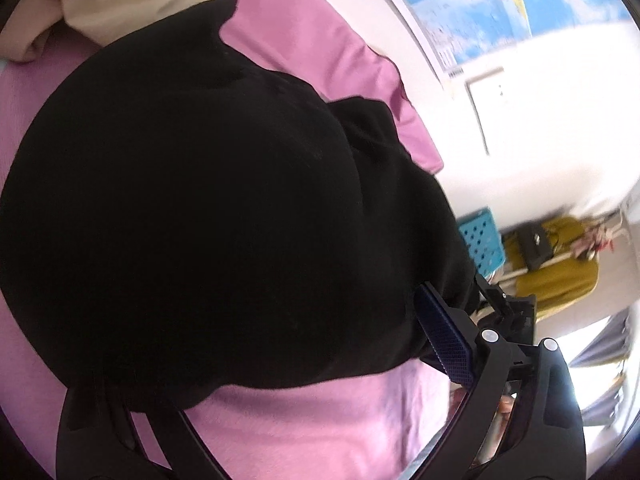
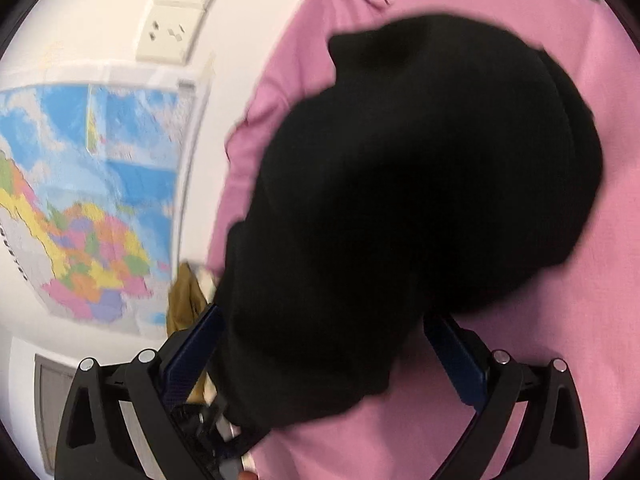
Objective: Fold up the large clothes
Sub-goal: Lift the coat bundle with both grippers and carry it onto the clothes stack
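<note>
A large black garment [image 1: 208, 208] lies in a heap on the pink bed sheet [image 1: 312, 432]. It fills most of the left wrist view and drapes over my left gripper [image 1: 280, 344], whose jaws stand wide apart; the left finger is hidden under the cloth and the right finger's blue pad [image 1: 444, 340] shows. In the right wrist view the same black garment [image 2: 420, 184] hangs over and between the spread fingers of my right gripper [image 2: 324, 348]; both blue pads [image 2: 192, 356] show at its sides. Neither gripper is clamped on the cloth.
A cream and beige pile of clothes [image 1: 80, 4] lies at the far end of the bed. A wall map [image 2: 80, 200] and sockets [image 2: 176, 28] are on the wall beside the bed. A teal crate [image 1: 480, 240] and a mustard garment [image 1: 560, 264] stand beyond the bed edge.
</note>
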`<state>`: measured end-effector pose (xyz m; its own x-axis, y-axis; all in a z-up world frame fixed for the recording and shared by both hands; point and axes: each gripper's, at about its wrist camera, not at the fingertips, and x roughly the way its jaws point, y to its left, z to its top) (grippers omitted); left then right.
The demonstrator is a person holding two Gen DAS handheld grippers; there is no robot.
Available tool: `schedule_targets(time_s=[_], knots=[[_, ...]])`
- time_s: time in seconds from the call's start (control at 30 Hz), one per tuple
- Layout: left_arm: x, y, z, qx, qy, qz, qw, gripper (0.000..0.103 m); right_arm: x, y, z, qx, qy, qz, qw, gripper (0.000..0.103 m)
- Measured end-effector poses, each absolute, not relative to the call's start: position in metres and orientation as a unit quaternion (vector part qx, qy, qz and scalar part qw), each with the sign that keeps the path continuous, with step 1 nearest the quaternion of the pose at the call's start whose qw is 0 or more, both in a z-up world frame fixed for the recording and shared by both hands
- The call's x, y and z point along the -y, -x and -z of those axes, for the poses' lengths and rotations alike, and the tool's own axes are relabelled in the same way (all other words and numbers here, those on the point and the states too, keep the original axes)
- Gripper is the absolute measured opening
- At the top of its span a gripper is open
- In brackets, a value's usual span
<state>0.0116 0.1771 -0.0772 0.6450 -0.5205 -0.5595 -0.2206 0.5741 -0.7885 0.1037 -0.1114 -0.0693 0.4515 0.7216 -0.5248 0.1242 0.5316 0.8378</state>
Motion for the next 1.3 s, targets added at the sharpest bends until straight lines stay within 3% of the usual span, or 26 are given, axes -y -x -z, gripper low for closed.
schedule_targets(time_s=[0.13, 0.27, 0.3, 0.33, 0.4, 0.43, 0.47, 0.5, 0.57, 0.63, 0.7, 0.77, 0.8, 0.87, 0.9, 0.97, 1.3], knots=[[-0.179, -0.018, 0.074, -0.417, 0.462, 0.077, 0.779, 0.091, 0.109, -0.121, 0.072, -0.467, -0.455, -0.176, 0.737, 0.098], [-0.180, -0.027, 0.079, -0.419, 0.482, 0.072, 0.766, 0.098, 0.096, -0.125, 0.067, -0.464, -0.412, -0.166, 0.766, 0.098], [-0.181, -0.028, 0.079, -0.420, 0.484, 0.067, 0.765, 0.098, 0.095, -0.125, 0.067, -0.462, -0.400, -0.167, 0.773, 0.089], [-0.181, -0.029, 0.079, -0.421, 0.485, 0.066, 0.764, 0.098, 0.096, -0.124, 0.066, -0.459, -0.391, -0.168, 0.780, 0.066], [-0.183, -0.030, 0.080, -0.419, 0.493, 0.064, 0.760, 0.097, 0.100, -0.125, 0.069, -0.458, -0.391, -0.191, 0.775, 0.033], [-0.185, -0.030, 0.080, -0.418, 0.492, 0.059, 0.761, 0.086, 0.102, -0.125, 0.072, -0.459, -0.396, -0.205, 0.768, 0.028], [-0.186, -0.029, 0.080, -0.419, 0.488, 0.049, 0.764, 0.072, 0.104, -0.124, 0.072, -0.456, -0.398, -0.210, 0.768, 0.028], [-0.187, -0.029, 0.082, -0.421, 0.486, 0.051, 0.764, 0.070, 0.105, -0.124, 0.072, -0.454, -0.392, -0.216, 0.770, 0.028], [-0.191, -0.029, 0.084, -0.421, 0.492, 0.055, 0.760, 0.068, 0.108, -0.124, 0.076, -0.461, -0.394, -0.222, 0.764, 0.037], [-0.195, -0.029, 0.086, -0.421, 0.504, 0.056, 0.752, 0.069, 0.114, -0.128, 0.081, -0.462, -0.416, -0.224, 0.751, 0.056], [-0.198, -0.031, 0.088, -0.419, 0.520, 0.058, 0.742, 0.072, 0.114, -0.132, 0.084, -0.465, -0.421, -0.226, 0.745, 0.058], [-0.197, -0.034, 0.086, -0.420, 0.517, 0.057, 0.744, 0.074, 0.113, -0.134, 0.085, -0.462, -0.415, -0.232, 0.749, 0.047], [-0.194, -0.036, 0.084, -0.426, 0.500, 0.055, 0.752, 0.073, 0.113, -0.135, 0.085, -0.462, -0.411, -0.236, 0.750, 0.035], [-0.191, -0.037, 0.080, -0.428, 0.479, 0.059, 0.764, 0.052, 0.113, -0.133, 0.082, -0.457, -0.396, -0.249, 0.756, 0.024], [-0.190, -0.037, 0.076, -0.426, 0.472, 0.063, 0.769, 0.047, 0.113, -0.133, 0.078, -0.452, -0.390, -0.256, 0.760, 0.021], [-0.189, -0.036, 0.067, -0.423, 0.458, 0.067, 0.779, 0.039, 0.112, -0.129, 0.064, -0.436, -0.375, -0.272, 0.771, 0.019], [-0.197, -0.039, -0.021, -0.371, 0.392, 0.095, 0.837, 0.037, 0.099, -0.124, -0.029, -0.373, -0.305, -0.336, 0.810, 0.018]])
